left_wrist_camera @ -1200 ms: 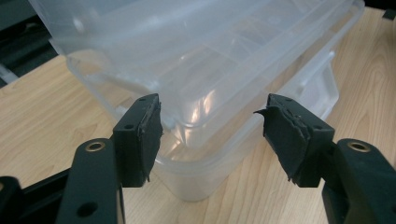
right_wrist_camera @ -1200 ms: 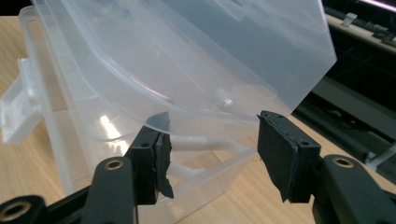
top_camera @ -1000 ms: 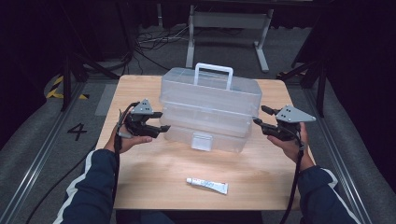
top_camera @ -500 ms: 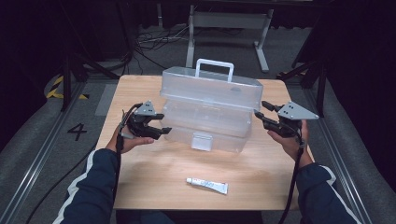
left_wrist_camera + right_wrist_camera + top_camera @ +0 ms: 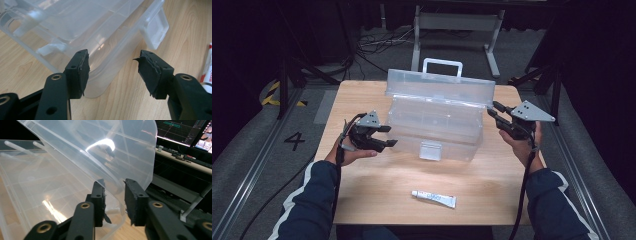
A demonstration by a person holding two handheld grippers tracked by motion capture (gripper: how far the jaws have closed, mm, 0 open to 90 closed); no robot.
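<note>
High view shows a clear plastic storage box (image 5: 434, 127) standing in the middle of the wooden surface (image 5: 362, 175), its lid (image 5: 439, 89) raised partway and tilted back, the white carry handle (image 5: 442, 65) sticking up behind. The right gripper (image 5: 493, 111) sits at the box's right end, at the corner of the lid. In the right gripper view the lid's curved edge (image 5: 112, 195) passes between the jaws, which have just been closing and now stand narrow around it; whether the pads already press on the plastic I cannot tell, since a slim gap seems to remain on one side.

The left gripper (image 5: 387, 136) waits at the box's left end, low and near the base. In the left gripper view its jaws are spread, with the rounded bottom corner of the box (image 5: 100, 82) just ahead of them and nothing between the pads; they have been easing slightly inward. The front latch (image 5: 430, 150) hangs free on the box's front wall.

A small white tube (image 5: 434, 198) lies on the surface in front of the box, well apart from both hands.

Judging from this, the opening is well under way: the latch is released and the lid is up, yet not swung fully back. What remains is likely to finish lifting the lid, and the tube is untouched.
</note>
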